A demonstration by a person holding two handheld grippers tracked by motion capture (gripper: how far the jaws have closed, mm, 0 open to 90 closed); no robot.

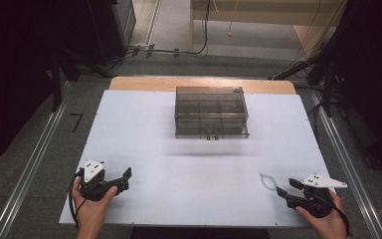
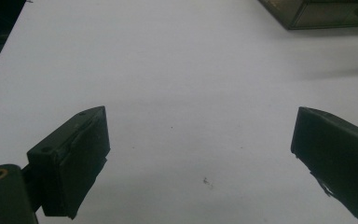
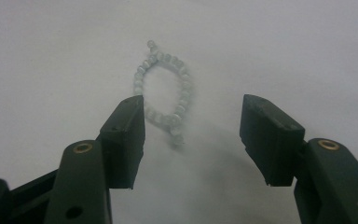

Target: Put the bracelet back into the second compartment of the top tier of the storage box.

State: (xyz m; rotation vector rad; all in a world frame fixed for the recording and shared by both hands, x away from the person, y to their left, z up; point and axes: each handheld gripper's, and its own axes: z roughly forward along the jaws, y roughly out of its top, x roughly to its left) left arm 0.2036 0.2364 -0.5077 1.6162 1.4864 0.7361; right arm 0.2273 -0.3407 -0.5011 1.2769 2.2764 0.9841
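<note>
Black jaws of the right gripper [image 3: 192, 123] gape wide and empty around the near end of a small loop of pale translucent beads [image 3: 164, 91], whose long axis runs away from it on the white table [image 1: 144, 129]; the left gripper [image 1: 114, 180], also open and empty, sits well apart.

Matt white tabletop [image 1: 144, 134]; smoky translucent plastic box [image 1: 211, 111]; pale glossy bead bracelet [image 3: 164, 88] (plastic or glass, unclear).

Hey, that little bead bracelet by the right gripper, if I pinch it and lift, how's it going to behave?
The bead bracelet lies as a loose, uneven loop on the white table, so it will probably droop rather than hold its shape. Its beads look small, round and glossy, so they may slip or roll between the open right gripper jaws. It looks light, so a nudge would likely slide it.
</note>
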